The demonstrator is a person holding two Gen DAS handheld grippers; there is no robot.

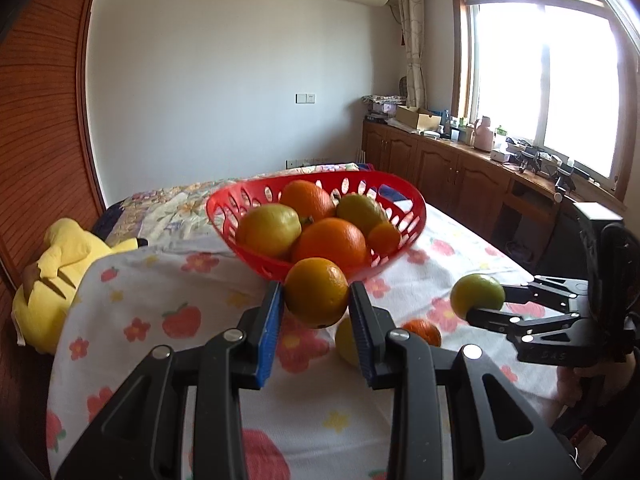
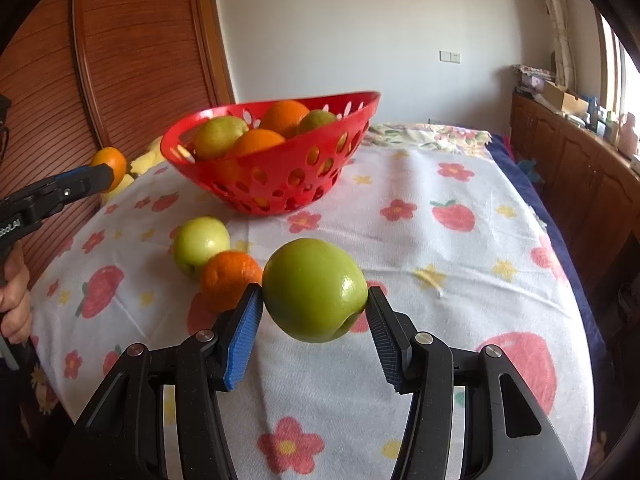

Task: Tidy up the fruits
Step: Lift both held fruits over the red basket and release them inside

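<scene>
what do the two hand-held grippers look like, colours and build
Both match: the left hand-held gripper and right hand-held gripper have matte black plastic linkage arms joined by round silver pivot pins, with triangular cut-outs. Each finger ends in a blue ribbed pad. White lettering marks the left one's body, too small to read whole. The person's bare hand grips its handle; no sleeve or cable shows.

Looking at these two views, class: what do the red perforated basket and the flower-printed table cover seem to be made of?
The red perforated basket looks like moulded plastic: smooth, slightly glossy, evenly coloured, with clean oval cut-outs. The flower-printed table cover appears to be soft woven cloth, possibly terry: matte, nubbly, creased.
</scene>
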